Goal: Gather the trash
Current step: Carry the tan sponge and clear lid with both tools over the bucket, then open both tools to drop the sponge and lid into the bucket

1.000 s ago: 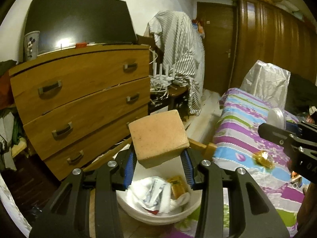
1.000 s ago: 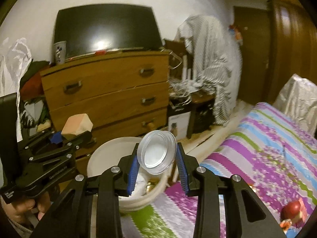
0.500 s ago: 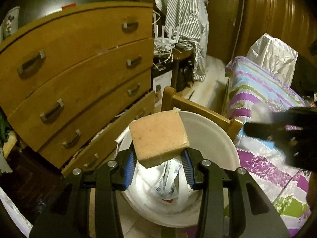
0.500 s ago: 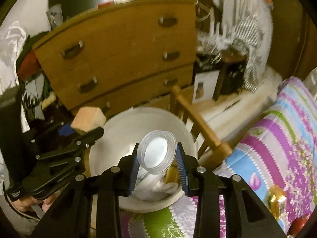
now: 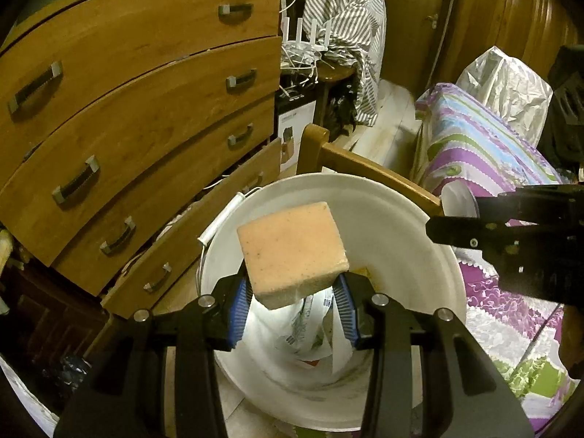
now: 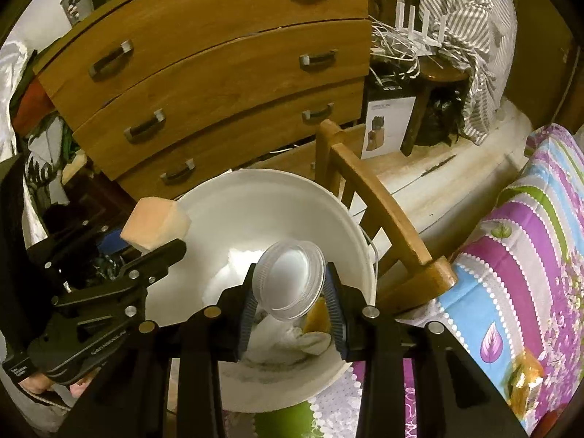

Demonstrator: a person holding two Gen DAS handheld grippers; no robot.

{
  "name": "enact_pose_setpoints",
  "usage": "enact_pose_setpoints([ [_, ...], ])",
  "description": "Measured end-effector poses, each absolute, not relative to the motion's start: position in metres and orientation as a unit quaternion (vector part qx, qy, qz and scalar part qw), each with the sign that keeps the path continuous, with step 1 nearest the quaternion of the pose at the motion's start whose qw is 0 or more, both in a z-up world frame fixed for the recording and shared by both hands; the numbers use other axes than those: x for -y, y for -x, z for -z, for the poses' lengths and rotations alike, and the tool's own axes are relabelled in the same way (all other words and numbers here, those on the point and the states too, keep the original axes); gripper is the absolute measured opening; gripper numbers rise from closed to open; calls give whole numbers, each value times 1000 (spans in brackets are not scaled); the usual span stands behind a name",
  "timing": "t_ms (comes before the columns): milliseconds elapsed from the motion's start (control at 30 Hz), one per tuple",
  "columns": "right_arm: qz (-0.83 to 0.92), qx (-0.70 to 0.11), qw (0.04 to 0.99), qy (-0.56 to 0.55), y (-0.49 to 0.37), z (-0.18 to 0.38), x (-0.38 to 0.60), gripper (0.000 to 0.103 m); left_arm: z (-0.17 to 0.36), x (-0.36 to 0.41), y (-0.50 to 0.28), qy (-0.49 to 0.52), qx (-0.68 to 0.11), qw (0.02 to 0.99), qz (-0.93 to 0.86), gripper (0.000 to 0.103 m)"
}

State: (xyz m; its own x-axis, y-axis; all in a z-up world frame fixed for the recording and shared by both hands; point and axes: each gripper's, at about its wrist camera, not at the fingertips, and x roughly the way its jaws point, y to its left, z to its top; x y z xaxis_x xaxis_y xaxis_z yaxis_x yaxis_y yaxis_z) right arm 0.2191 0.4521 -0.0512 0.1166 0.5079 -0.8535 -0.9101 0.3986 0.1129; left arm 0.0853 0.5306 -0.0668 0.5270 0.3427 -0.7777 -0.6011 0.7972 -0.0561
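Crumpled papers (image 5: 303,332) are lying half-hidden in one white bucket (image 5: 412,226) — left gripper (image 5: 292,306) clamping one sponge (image 5: 292,252), right gripper (image 6: 290,304) at three o'clock clamping one clear cup (image 6: 290,279).

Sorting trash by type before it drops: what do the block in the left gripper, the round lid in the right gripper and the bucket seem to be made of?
The block looks like foam sponge: matte, peach-orange, finely pitted and speckled. The round lid looks like clear plastic, glossy and see-through, with a ridged rim. The bucket is probably white plastic with a smooth, slightly shiny wall.
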Motion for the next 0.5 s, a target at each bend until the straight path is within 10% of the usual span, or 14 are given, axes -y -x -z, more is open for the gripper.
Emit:
enact_pose_setpoints([
  [500, -500, -438, 710, 231, -224, 54, -454, 37, 70, -531, -90, 163, -405, 858, -272, 40],
])
